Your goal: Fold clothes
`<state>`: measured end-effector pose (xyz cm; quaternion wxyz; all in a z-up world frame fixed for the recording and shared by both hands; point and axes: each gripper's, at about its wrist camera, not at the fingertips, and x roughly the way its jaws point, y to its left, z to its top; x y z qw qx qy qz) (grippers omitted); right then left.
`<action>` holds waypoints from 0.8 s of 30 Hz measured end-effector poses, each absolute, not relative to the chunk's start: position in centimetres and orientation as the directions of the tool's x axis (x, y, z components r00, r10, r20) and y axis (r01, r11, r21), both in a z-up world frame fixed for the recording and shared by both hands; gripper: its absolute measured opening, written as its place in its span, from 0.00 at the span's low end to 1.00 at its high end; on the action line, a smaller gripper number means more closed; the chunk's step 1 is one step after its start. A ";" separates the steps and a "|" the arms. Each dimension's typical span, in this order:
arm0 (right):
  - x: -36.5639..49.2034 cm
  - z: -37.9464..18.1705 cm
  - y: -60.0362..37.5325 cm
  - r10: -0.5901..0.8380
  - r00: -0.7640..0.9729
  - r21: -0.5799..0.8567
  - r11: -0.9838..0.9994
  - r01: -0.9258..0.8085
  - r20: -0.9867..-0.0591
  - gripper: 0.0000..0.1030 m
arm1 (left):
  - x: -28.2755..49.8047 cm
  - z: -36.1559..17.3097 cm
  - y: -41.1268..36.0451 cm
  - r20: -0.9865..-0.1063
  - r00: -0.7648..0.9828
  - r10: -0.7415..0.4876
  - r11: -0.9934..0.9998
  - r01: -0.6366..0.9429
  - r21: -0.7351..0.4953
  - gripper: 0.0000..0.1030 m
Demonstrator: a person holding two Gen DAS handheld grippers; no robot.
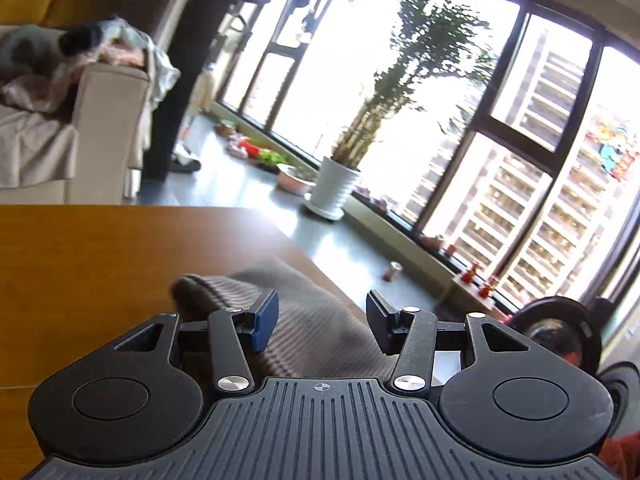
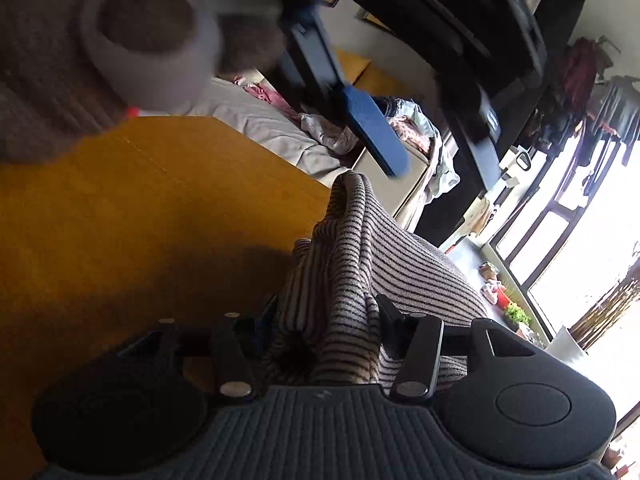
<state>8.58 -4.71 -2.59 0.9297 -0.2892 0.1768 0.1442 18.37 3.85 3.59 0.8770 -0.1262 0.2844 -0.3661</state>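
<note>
Striped knit cloth (image 2: 352,280) fills the lower centre of the right wrist view, bunched between the two fingers of the right gripper (image 2: 320,332), whose jaws are closed onto it. One ridge of the cloth rises toward mid-frame over the orange-brown table (image 2: 140,208). In the upper middle of that view the left gripper (image 2: 424,136) hangs above, one blue pad (image 2: 376,132) and one dark finger plainly spread.

From the left wrist view, the left gripper (image 1: 322,320) sits at bottom centre with jaws wide, gripping nothing; the cloth (image 1: 304,312) lies beneath and between the two fingers, at the table (image 1: 100,264) edge. One white pot (image 1: 334,188) with a tall plant stands mid-frame by the windows. One sofa (image 1: 104,120) heaped with clothes occupies the upper left.
</note>
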 end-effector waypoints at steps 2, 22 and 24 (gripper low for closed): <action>8.5 -2.0 -5.5 0.192 0.884 -0.464 0.792 -0.397 -0.427 0.60 | 20.2 1.4 2.2 -0.473 0.542 -0.694 0.719 0.539 -0.438 0.48; 14.4 -2.3 -21.7 0.487 0.710 0.437 0.856 -0.275 -0.508 0.83 | 20.4 -1.5 3.9 -0.503 0.568 -0.651 0.758 0.518 -0.397 0.40; 13.3 -0.4 -20.3 0.501 0.728 0.380 0.858 -0.346 -0.468 0.64 | 20.4 -1.3 4.2 -0.515 0.588 -0.624 0.780 0.506 -0.368 0.41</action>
